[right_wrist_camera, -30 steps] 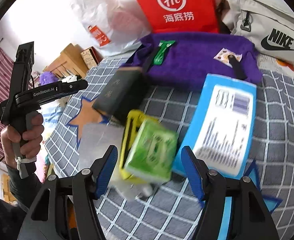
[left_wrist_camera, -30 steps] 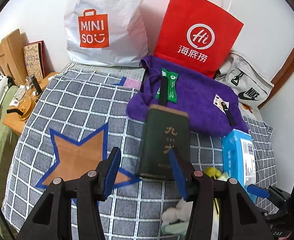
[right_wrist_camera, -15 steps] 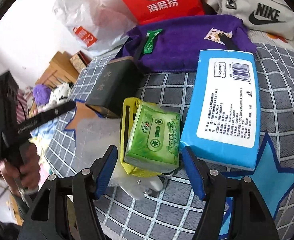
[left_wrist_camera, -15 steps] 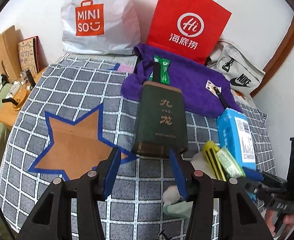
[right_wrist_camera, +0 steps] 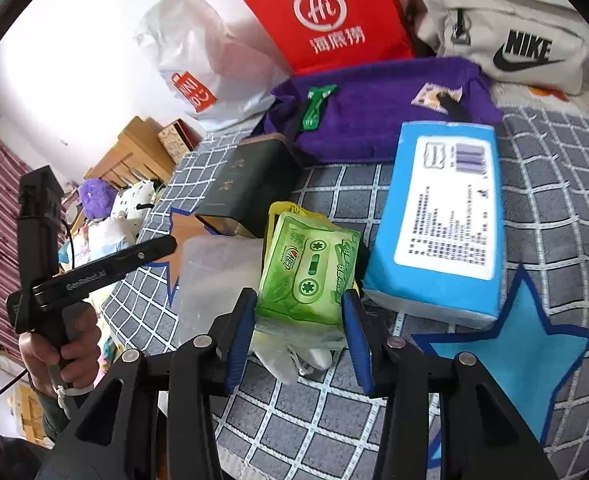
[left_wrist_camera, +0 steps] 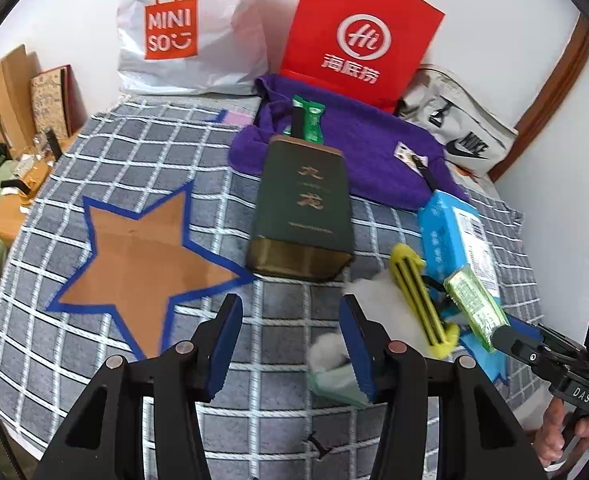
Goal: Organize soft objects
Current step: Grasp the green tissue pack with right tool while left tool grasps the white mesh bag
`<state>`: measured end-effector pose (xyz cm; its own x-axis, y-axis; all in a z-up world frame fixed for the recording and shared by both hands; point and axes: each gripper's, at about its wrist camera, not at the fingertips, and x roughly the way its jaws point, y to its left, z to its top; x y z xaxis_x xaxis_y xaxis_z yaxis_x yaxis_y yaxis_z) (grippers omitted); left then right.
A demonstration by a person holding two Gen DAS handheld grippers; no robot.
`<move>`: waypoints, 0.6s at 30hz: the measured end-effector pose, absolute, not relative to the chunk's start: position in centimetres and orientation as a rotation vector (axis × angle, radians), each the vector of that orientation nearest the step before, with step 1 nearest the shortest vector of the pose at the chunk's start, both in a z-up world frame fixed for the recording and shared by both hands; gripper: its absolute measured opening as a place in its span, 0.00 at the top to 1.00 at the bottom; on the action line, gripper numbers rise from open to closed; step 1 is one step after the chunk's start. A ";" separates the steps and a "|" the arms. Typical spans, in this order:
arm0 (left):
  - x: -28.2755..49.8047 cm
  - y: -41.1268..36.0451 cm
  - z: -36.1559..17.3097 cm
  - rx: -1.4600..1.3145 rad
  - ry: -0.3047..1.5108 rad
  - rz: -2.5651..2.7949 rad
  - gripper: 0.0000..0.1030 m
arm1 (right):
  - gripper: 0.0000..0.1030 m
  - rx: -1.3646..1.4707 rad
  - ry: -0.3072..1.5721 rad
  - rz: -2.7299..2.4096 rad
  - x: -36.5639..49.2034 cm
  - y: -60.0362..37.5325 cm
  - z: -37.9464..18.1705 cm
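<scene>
- The bed [left_wrist_camera: 94, 152], under a grey checked cover, carries everything; a brown star [left_wrist_camera: 142, 256] sits on its left part and a blue star [right_wrist_camera: 506, 344] near right.
- Along the far wall stand a white Miniso bag [left_wrist_camera: 190, 28], a red paper bag [left_wrist_camera: 358, 32] and a Nike pouch [right_wrist_camera: 506, 32].
- A purple towel [right_wrist_camera: 382, 108] lies in front of them, with a dark green box [left_wrist_camera: 302, 208] just near of it.
- To the right of the box lies a blue tissue pack [right_wrist_camera: 442, 220], one long edge touching the pile of smaller soft things.
- That pile holds the green tissue packet [right_wrist_camera: 310, 268], lying on a yellow pouch [left_wrist_camera: 422, 300] and some clear plastic wrap [right_wrist_camera: 214, 276].
- Step in hand, as I judge it: picking the green tissue packet out of the pile, probably to set it on one of the stars; which one I cannot tell.
- The right tool [right_wrist_camera: 300, 332] has its blue pads either side of the packet's near end, about touching it; whether they truly pinch it yet I cannot tell.
- The next move calls for a firm but gentle squeeze, then a straight lift, so that the pouch and wrap beneath are not dragged along.
- The left tool [left_wrist_camera: 290, 344] hangs open over bare cover near the brown star, holding nothing; a white and pale green soft lump [left_wrist_camera: 330, 364] lies beside its right pad.
</scene>
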<state>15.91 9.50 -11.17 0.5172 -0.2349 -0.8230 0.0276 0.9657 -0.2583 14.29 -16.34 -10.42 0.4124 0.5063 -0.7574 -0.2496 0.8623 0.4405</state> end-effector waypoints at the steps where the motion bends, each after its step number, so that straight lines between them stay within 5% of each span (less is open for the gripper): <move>1: 15.7 9.2 -11.2 -0.228 1.018 -0.177 0.53 | 0.58 0.261 1.029 0.477 13.8 -16.5 -10.0; 13: 16.2 4.7 -12.6 -0.263 1.041 -0.269 0.55 | 0.58 0.106 0.979 0.408 8.3 -21.5 -10.9; 18: 16.8 3.4 -12.5 -0.256 1.012 -0.288 0.93 | 0.58 0.083 1.025 0.356 7.8 -22.7 -14.7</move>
<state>16.84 3.41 -12.51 0.4988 -0.3521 -0.7919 0.1179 0.9328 -0.3406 7.82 -22.73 -14.66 0.4669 0.3280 -0.8212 -0.2510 0.9396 0.2326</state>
